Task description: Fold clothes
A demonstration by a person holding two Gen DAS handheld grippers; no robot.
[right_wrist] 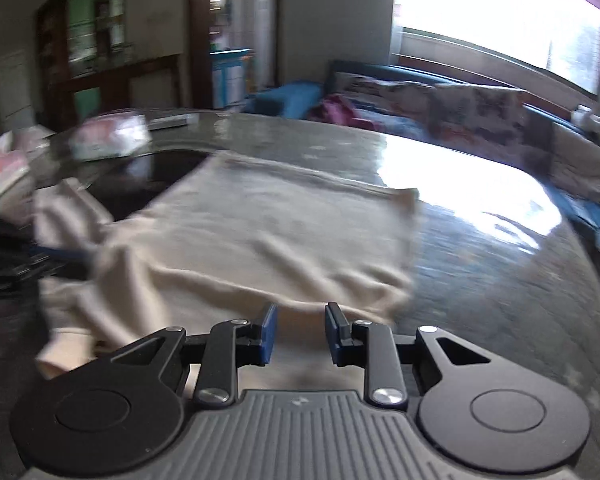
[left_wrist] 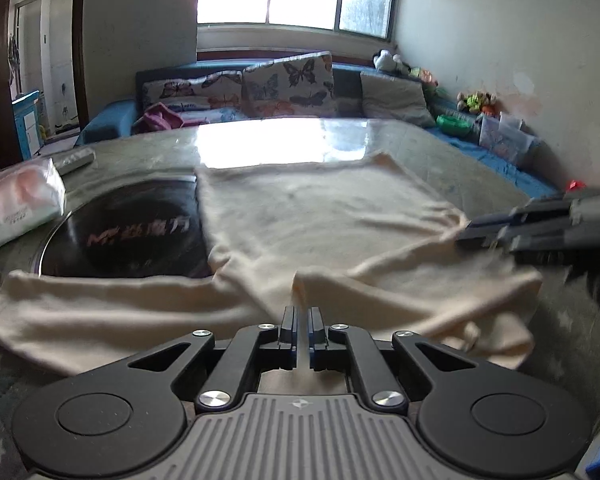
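Left wrist view: the cream garment (left_wrist: 320,220) lies flat on the table (left_wrist: 480,168), stretching away from the left gripper (left_wrist: 302,316), whose jaws pinch its near edge, while the right gripper (right_wrist: 298,320) stands spread just short of that edge.

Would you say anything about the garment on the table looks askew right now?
Yes: the cream garment lies crooked, its near edge bunched into a ridge at the left claw, and its left part overlaps the black disc.

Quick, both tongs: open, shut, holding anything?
Left tongs: shut, pinching a fold of the cream garment.
Right tongs: open, empty, over the garment's near edge.
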